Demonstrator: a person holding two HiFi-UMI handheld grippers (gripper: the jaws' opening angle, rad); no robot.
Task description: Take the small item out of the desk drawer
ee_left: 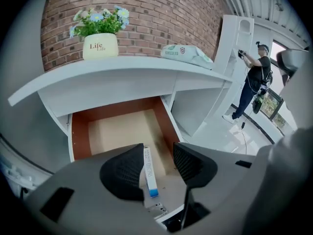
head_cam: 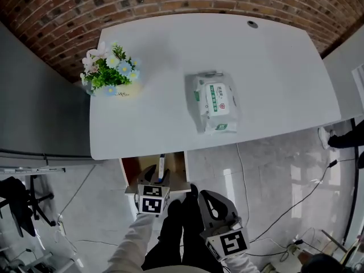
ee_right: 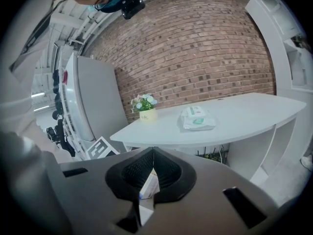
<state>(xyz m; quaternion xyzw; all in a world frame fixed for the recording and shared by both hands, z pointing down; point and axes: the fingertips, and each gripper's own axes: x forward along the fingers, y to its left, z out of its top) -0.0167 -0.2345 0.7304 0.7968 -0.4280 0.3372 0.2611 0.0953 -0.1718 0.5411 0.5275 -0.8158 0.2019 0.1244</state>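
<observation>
Now | small box (ee_left: 150, 173) between spread left fingers (ee_left: 122, 173), touching one | right fingers (ee_right: 168, 173) together

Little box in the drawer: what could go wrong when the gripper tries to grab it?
1. The little box lies nearer one jaw of the open left gripper, not in the middle. Closing may shove it sideways or pinch only its edge, so it could slip.
2. In the head view the box's far end reaches almost to the desk's front edge, so a careless lift might knock it against that edge.
</observation>
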